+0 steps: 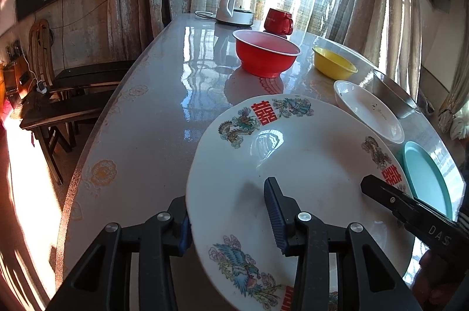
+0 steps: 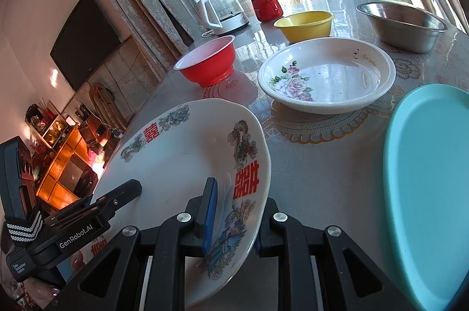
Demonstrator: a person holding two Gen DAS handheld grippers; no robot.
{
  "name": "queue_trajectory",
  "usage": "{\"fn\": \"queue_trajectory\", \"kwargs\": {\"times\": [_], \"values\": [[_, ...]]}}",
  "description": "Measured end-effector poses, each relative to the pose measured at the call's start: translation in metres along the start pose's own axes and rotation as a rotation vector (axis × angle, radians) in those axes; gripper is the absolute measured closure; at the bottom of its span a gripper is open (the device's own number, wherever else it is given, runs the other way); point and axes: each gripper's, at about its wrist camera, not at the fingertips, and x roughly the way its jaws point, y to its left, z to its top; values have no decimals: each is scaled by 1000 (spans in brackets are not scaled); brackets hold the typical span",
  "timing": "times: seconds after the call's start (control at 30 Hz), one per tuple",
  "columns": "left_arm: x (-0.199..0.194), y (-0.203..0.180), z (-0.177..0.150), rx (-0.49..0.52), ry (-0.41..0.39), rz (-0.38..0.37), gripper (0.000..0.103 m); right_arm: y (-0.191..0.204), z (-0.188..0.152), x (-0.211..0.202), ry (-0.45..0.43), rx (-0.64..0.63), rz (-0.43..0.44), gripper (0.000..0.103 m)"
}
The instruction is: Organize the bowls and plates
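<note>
Gripping opposite rims, both grippers, left point(image 1: 228, 218) and right point(image 2: 234, 218), pinch the dragon plate point(image 1: 307, 164); the teal plate point(image 2: 425, 179) lies just right, bare table point(image 1: 140, 120) left.

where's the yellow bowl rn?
The yellow bowl sits far back on the table toward the window, between the red bowl and the steel bowl, just behind the floral dish. The red mug stands behind it.

red bowl point(image 2: 207, 65), yellow bowl point(image 2: 304, 25) — teal plate point(image 2: 428, 182)
</note>
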Motion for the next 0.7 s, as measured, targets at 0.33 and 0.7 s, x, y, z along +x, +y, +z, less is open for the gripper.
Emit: {"fn": "queue_trajectory", "kwargs": {"times": [0.33, 0.7], "values": [[-3, -2, -1, 5, -19, 48, 62, 4, -1, -2, -12, -24, -12, 83], [-8, -6, -2, 38, -48, 101, 62, 7, -3, -7, -38, -52, -2, 83]]}}
